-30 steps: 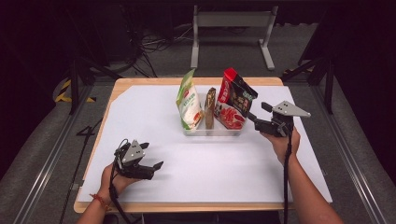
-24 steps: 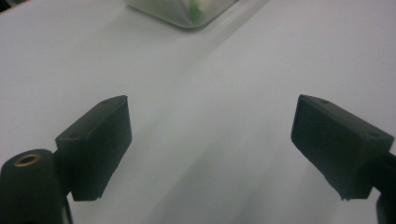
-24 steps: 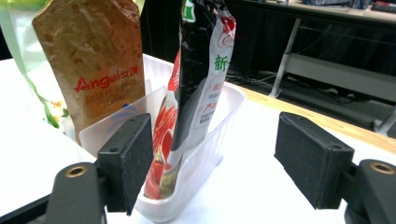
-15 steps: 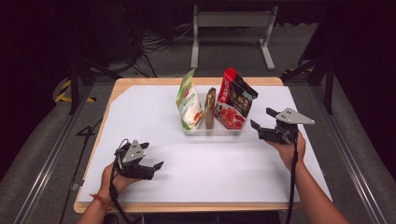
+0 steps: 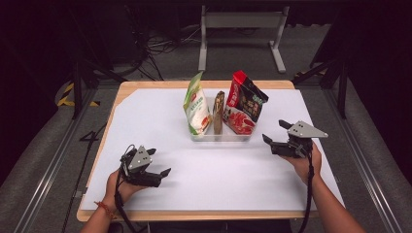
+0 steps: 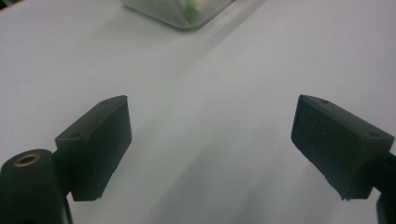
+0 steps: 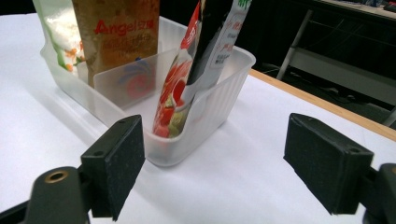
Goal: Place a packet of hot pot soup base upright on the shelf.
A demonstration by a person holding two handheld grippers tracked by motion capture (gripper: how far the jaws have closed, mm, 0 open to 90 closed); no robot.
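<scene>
A clear plastic bin (image 5: 221, 137) stands mid-table and holds a green-white pouch (image 5: 197, 104), a brown packet (image 5: 218, 112) and a red-black pouch (image 5: 245, 104), all upright. My right gripper (image 5: 273, 131) hovers just right of the bin, pointing at it. Its jaws have just been opening and nothing is between them. In the right gripper view the bin's corner (image 7: 210, 107) and the red pouch (image 7: 187, 84) lie close ahead of the gripper (image 7: 215, 163). My left gripper (image 5: 159, 161) rests open at the front left, and its gripper view (image 6: 210, 144) has bare white sheet between the jaws.
A white sheet (image 5: 223, 179) covers the wooden table, whose edge (image 5: 194, 214) runs along the front. Metal rails (image 5: 53, 160) flank both sides. A grey metal stand (image 5: 240, 22) and cables lie on the floor behind.
My right gripper has drawn back from the red-black pouch, moving right and a little lower. The left gripper has stayed put.
</scene>
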